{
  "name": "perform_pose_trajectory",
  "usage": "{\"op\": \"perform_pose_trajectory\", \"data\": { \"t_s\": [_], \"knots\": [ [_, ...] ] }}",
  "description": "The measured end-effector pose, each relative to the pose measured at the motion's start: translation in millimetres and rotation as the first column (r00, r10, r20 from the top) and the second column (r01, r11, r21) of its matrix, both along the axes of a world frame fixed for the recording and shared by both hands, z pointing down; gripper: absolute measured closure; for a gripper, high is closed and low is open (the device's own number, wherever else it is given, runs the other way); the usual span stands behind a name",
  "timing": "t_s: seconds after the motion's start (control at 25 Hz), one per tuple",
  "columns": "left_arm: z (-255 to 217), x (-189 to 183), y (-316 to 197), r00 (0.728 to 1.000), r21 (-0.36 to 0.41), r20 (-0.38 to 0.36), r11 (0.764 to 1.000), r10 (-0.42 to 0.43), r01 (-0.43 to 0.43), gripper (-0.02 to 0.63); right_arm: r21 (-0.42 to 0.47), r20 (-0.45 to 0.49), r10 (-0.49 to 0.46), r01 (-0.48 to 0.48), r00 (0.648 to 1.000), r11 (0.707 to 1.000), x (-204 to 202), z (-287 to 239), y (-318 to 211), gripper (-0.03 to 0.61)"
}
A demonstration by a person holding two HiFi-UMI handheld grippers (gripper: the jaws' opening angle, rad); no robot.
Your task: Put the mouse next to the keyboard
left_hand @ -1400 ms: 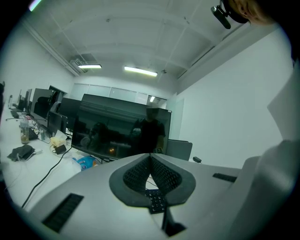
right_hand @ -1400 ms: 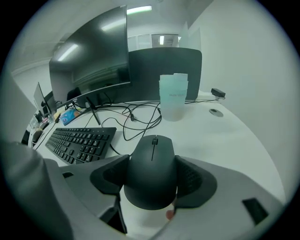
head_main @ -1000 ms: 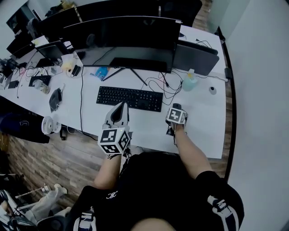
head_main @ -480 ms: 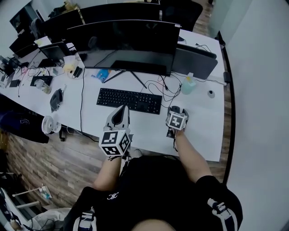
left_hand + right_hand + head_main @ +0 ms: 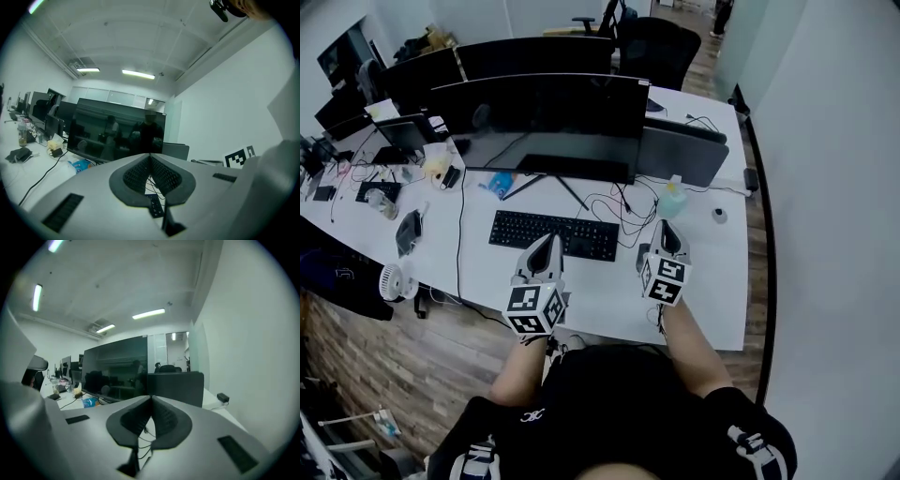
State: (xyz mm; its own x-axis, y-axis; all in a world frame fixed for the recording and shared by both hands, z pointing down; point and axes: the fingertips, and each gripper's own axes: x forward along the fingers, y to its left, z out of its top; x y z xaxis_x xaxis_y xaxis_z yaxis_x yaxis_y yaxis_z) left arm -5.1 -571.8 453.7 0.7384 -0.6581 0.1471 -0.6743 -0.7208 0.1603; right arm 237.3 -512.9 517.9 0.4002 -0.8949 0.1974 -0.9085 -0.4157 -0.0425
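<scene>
The black keyboard (image 5: 551, 233) lies on the white desk (image 5: 712, 300) in front of the big monitor. A small dark shape that looks like the mouse (image 5: 641, 254) sits just right of the keyboard's end, partly hidden by my right gripper. My right gripper (image 5: 672, 231) hovers there, shut and empty. In the right gripper view its jaws (image 5: 151, 399) meet and point up at the monitors. My left gripper (image 5: 548, 242) is shut too, held over the keyboard's near edge. The left gripper view (image 5: 150, 157) shows nothing between its pads.
A wide dark monitor (image 5: 534, 112) stands behind the keyboard, with loose cables (image 5: 614, 202) at its foot. A pale green bottle (image 5: 672, 199) and a dark panel (image 5: 684, 155) are at the back right. The desk ends close to the right wall. Clutter and a small fan (image 5: 391, 281) are at the left.
My right gripper has lifted off the spot beside the keyboard and drawn slightly back. The left gripper has barely moved. The head view has tilted up a little.
</scene>
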Motion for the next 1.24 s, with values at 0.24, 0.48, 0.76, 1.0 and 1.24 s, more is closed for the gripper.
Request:
{"op": "perform_pose_trajectory", "data": {
  "t_s": [0.24,0.48,0.76,1.0,1.24],
  "knots": [
    [-12,11,4,1.000,0.024,-0.015,1.000,0.013,-0.013,0.601,0.161,-0.116,-0.024,0.043,0.993,0.986,-8,-91,27,0.565],
    [-17,27,11,0.999,0.034,-0.011,0.998,0.049,-0.049,0.601,0.230,-0.120,-0.006,0.034,0.993,0.973,-12,-112,54,0.565],
    [-22,39,20,0.996,0.060,-0.016,0.994,0.087,-0.086,0.601,0.244,-0.092,-0.011,0.034,0.996,0.969,-9,-107,62,0.565],
    [-23,39,23,0.996,0.057,-0.008,0.994,0.089,-0.088,0.601,0.238,-0.085,-0.016,0.036,0.996,0.971,-10,-107,63,0.563],
    [-22,43,25,0.996,0.053,0.002,0.994,0.092,-0.092,0.601,0.226,-0.072,-0.034,0.049,0.997,0.973,-8,-104,61,0.565]
  ]
}}
